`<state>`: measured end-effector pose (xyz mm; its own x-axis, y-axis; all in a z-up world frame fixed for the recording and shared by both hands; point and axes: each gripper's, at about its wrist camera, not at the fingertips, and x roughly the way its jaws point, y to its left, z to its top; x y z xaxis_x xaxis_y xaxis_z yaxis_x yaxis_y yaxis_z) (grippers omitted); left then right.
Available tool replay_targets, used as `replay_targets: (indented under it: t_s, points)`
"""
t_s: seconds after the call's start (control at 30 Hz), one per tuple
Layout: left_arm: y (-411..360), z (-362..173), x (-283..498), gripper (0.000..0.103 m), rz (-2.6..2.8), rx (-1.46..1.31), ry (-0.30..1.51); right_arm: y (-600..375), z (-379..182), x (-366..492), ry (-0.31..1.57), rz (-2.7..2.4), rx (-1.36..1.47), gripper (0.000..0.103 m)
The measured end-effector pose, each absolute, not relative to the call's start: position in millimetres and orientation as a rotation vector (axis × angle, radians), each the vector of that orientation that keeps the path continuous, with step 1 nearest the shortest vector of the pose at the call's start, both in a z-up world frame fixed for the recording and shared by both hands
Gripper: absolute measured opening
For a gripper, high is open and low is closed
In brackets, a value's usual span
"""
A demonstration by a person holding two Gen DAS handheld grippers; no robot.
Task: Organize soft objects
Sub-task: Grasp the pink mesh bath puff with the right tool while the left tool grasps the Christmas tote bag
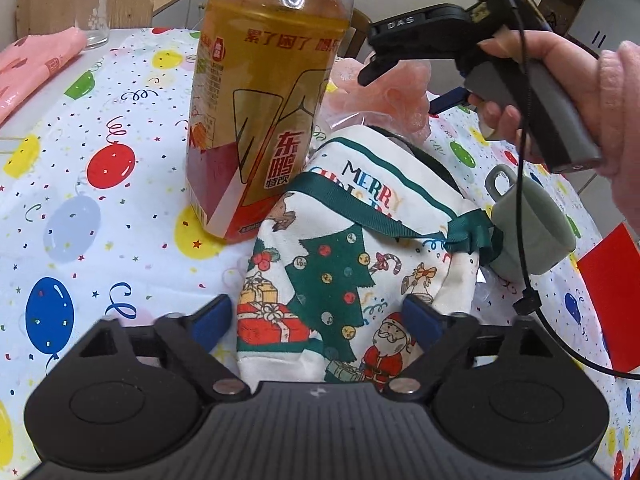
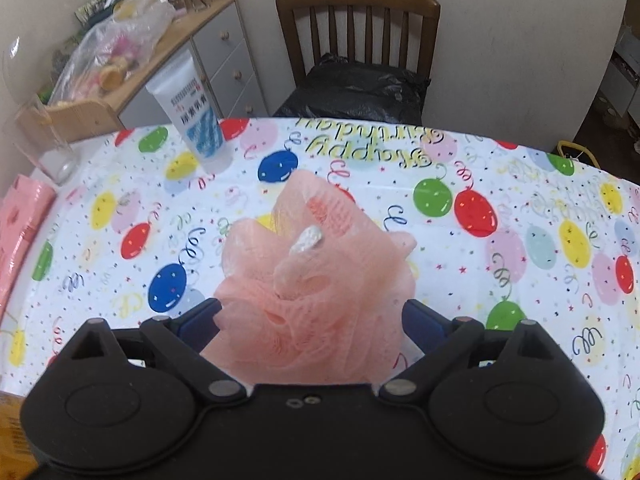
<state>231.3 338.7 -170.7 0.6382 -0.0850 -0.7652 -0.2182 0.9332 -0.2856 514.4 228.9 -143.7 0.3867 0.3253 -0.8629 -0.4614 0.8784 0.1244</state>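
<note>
The left gripper (image 1: 316,320) was held wide, with the Christmas bag (image 1: 352,264) between its blue fingers (image 1: 208,324), and no squeeze could be seen. The bag lay on the table (image 1: 120,200) beside a tall bottle (image 1: 264,112) and a grey cup (image 1: 532,232). The right gripper (image 2: 314,322) was wide too, around the pink bath puff (image 2: 316,292) lying mid-table, away from the edges.

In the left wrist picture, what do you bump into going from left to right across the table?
Pink cloth → glass → bottle → Christmas bag → grey mug → red card.
</note>
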Motion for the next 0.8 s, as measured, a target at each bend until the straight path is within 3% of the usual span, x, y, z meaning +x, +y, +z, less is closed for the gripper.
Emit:
replay_targets:
  t_s: [0.33,0.47,0.63,0.8]
  points:
    - [330.2,-164.1,224.9,0.051,0.086,-0.344,0.863,233.0,-154.2,514.1,1.072,0.506,-0.157,0.075]
    - [328.8,-162.0,223.2,0.034,0.110,-0.350,0.879,231.2,-154.0,511.3,1.072,0.513,-0.165,0.060]
    - [327.3,-156.2,220.3,0.021,0.123,-0.354,0.866,227.5,-147.9,504.3,1.049,0.517,-0.180,0.043]
    - [319.7,-143.3,215.1,0.020,0.138,-0.328,0.829,220.5,-133.1,495.8,0.997,0.522,-0.185,0.034]
